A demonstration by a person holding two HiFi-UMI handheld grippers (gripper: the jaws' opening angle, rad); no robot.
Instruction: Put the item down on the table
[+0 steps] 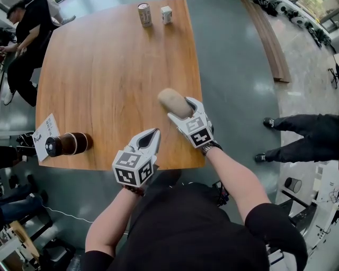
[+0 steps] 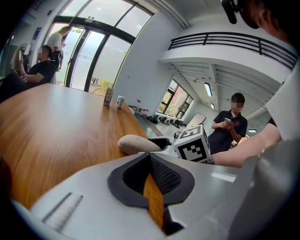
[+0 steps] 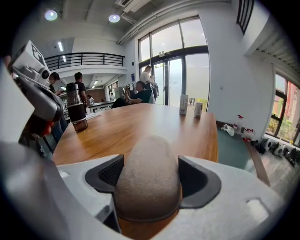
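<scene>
The item is a beige, oblong, soft-looking lump [image 1: 174, 101]. My right gripper [image 1: 185, 111] is shut on it, with both pads pressed against its sides [image 3: 149, 173]. It sits low over the wooden table [image 1: 106, 79] near the right edge, and I cannot tell whether it touches the top. From the left gripper view the item [image 2: 137, 143] shows just beyond the right gripper's marker cube [image 2: 193, 144]. My left gripper [image 1: 152, 135] hangs over the table's front edge, jaws shut and empty [image 2: 152, 180].
A dark flask [image 1: 68, 144] with a pale band stands at the table's front left, beside a printed sheet [image 1: 46, 132]. A can [image 1: 144, 15] and a small white carton [image 1: 166, 14] stand at the far edge. People sit and stand around the table.
</scene>
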